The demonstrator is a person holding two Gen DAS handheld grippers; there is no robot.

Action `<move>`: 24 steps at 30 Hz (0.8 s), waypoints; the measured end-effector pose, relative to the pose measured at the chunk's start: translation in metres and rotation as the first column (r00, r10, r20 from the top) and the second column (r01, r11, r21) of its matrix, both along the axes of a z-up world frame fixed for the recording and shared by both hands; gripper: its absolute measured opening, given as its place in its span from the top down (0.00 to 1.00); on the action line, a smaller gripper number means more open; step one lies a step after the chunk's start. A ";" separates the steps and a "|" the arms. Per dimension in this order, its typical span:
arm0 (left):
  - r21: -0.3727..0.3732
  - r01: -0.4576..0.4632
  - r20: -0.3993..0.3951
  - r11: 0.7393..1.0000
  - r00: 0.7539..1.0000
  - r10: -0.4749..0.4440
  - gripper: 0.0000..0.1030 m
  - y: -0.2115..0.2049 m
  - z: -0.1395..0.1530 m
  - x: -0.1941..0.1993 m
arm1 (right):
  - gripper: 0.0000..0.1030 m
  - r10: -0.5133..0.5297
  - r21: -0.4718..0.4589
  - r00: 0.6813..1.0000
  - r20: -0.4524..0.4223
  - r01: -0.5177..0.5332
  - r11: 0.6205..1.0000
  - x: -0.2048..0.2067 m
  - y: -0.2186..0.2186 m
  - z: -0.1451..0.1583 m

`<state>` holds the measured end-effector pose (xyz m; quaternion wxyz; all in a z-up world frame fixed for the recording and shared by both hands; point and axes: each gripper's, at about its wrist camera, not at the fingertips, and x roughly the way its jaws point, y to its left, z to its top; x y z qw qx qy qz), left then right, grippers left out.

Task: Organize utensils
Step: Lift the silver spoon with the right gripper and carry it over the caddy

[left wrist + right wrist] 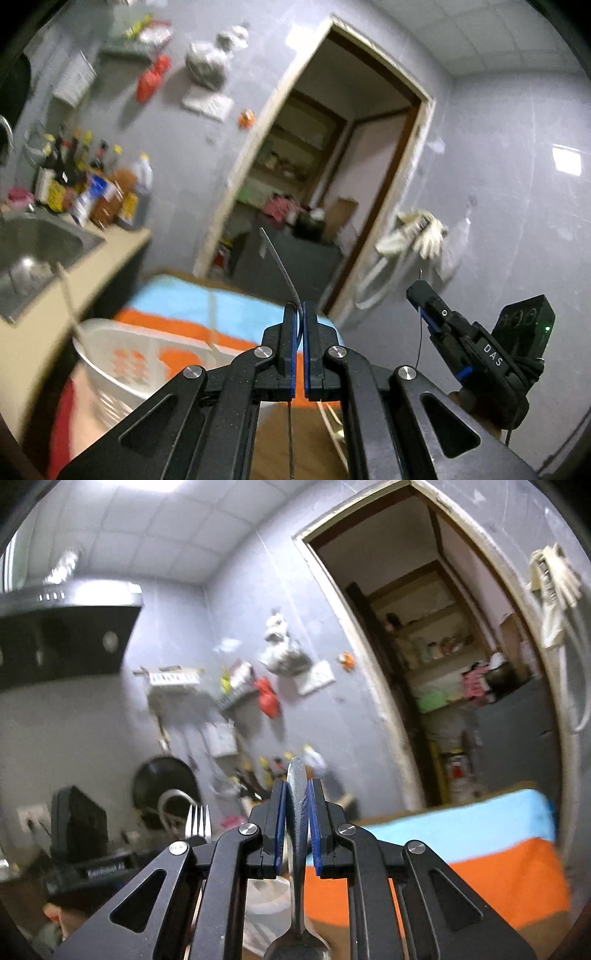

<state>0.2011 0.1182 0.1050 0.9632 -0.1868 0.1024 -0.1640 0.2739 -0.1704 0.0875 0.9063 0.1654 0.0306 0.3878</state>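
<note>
The left gripper (pixel 300 314) pinches one fork (pixel 280 264), seen edge-on there as a thin, curved steel strip rising past the pads; in the right wrist view its four tines (pixel 198 821) stand up at the left. The right gripper (pixel 298 792) is clamped on one spoon (pixel 297 812), whose dull grey handle sticks up between the blue pads (pixel 314 812) while its bowl hangs near the camera. Both utensils are held aloft above an orange-and-blue cloth (pixel 480 853). A white basket (pixel 122 354) sits at near left.

spoon (pixel 297 812): shiny metal | fork (pixel 282 271): metal | sink (pixel 44 236): brushed steel
</note>
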 end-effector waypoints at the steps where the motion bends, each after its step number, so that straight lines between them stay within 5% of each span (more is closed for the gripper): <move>1: 0.003 -0.021 0.015 1.000 1.000 0.021 0.99 0.008 0.005 -0.001 | 0.91 0.018 0.018 1.000 0.005 -0.018 1.000 0.004 0.007 0.003; 13: 0.006 -0.276 0.148 0.961 0.951 0.272 0.99 0.091 0.007 0.024 | 0.91 0.079 0.117 0.992 0.096 -0.090 0.989 0.039 0.087 0.002; 24: 0.058 -0.353 0.153 0.934 0.927 0.342 0.99 0.084 -0.036 0.040 | 0.91 0.065 0.035 0.997 0.045 -0.067 0.997 0.056 0.104 -0.033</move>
